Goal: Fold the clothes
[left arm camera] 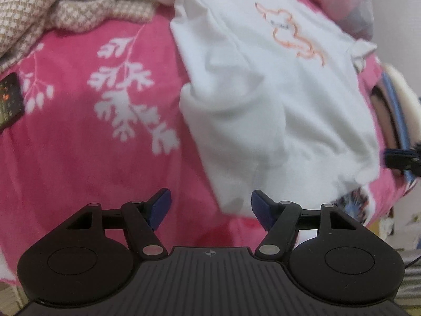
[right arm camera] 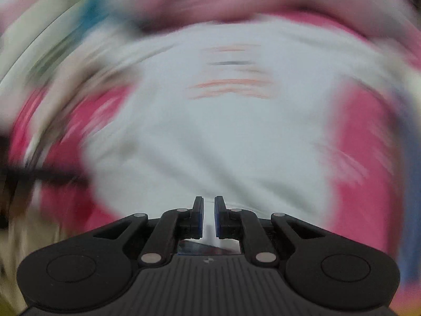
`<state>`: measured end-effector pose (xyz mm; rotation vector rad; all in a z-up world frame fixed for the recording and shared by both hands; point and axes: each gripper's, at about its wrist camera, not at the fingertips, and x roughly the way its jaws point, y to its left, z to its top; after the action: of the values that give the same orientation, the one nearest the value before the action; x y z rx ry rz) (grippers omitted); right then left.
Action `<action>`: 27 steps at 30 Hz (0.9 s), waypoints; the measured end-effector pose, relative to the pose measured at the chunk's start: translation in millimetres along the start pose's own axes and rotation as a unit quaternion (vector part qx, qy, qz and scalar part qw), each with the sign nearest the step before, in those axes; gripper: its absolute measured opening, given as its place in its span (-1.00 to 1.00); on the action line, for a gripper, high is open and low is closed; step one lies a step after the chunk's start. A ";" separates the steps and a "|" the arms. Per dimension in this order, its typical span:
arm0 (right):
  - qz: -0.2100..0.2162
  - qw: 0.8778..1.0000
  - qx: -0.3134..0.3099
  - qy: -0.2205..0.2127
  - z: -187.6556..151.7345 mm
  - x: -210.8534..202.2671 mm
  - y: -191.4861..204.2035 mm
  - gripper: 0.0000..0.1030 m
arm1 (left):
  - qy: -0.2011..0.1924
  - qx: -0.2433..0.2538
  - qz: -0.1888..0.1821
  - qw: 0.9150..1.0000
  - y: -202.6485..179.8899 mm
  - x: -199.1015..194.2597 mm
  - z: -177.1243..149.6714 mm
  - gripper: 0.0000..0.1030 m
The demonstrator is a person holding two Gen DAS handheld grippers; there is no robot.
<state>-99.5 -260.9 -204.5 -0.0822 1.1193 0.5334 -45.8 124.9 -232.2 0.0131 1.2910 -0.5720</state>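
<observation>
White T-shirt lies rumpled on the pink bedspread, its near corner at our left gripper's one o'clock, jaws spread empty; right gripper seems clenched on the hem, risking one-sided dragging and bunching.

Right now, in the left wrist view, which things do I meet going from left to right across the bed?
Dark flat phone-like object → white leaf print on the pink bed cover → white T-shirt with an orange line drawing → tip of the right gripper.
</observation>
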 end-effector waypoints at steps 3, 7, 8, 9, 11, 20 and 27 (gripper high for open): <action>0.034 0.986 -0.165 0.009 3.9 43.7 61.3 -0.78 | 0.007 0.016 0.005 1.000 -2.0 0.8 -3.7 0.31; 0.023 0.941 -0.336 0.017 -13.0 90.2 120.1 -0.32 | 0.007 0.040 0.016 0.999 -7.3 -3.4 -12.4 0.31; 0.016 0.929 -0.370 0.020 -19.2 100.4 131.2 -0.23 | 0.006 0.045 0.018 0.999 -8.8 -4.5 -14.5 0.31; 0.007 0.918 -0.396 0.021 -25.0 107.2 136.3 -0.24 | 0.002 0.055 0.019 0.998 -12.5 -5.2 -16.4 0.31; -0.004 0.906 -0.423 0.019 -31.3 111.6 140.0 -0.56 | -0.007 0.075 0.021 0.997 -20.3 -6.6 -20.0 0.31; 0.019 0.985 -0.169 -0.023 37.8 56.4 85.1 -0.94 | -0.081 0.160 0.070 0.981 -64.9 -0.6 -12.8 0.32; 0.102 0.994 -0.021 -0.044 76.0 43.7 45.7 -0.94 | -0.140 0.171 0.124 0.967 -93.0 9.9 6.2 0.31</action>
<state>-42.4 -180.4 -199.5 0.0191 1.0354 0.7367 -76.5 38.9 -211.2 0.3647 0.8883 -0.5524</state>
